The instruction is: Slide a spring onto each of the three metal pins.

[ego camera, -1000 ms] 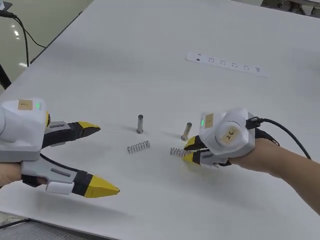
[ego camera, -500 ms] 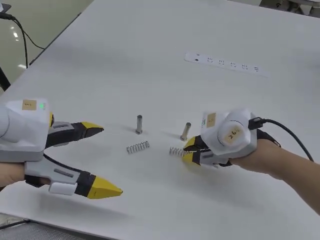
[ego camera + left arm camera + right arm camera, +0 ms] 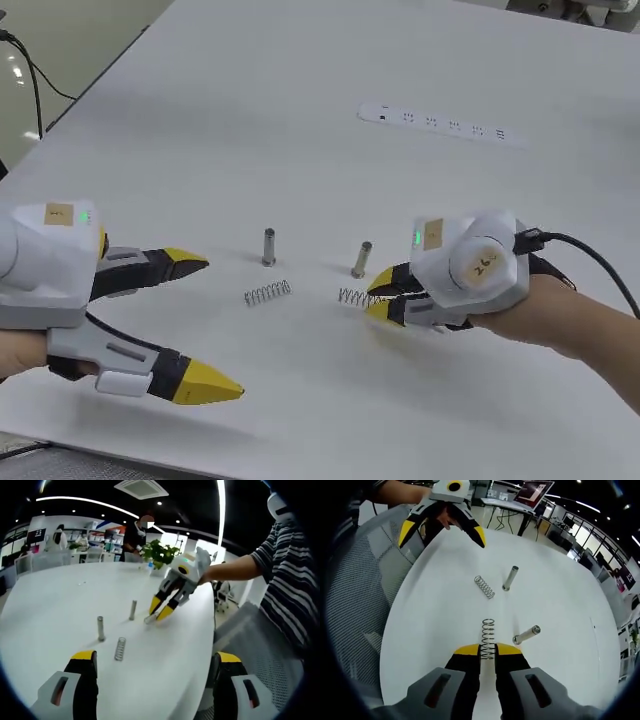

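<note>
Right gripper view is showing the right claw (image 3: 488, 652) pinching, nearly closed, on the near end of a thin coiled steel spring (image 3: 488, 632), which is stretching straight ahead of the tips along the white surface (image 3: 435, 630). One short grey metal pin (image 3: 526, 634) is standing bare just beside that claw. Another pin (image 3: 510, 578) is standing farther ahead, with a second spring (image 3: 484, 586) lying loose next to it. The left claw (image 3: 222, 325) is hanging wide open and empty, well apart. Judging by this, no spring is sitting on a pin yet, so all the threading is waiting.

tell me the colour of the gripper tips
Yellow, clearest on the left gripper in the head view.
</note>
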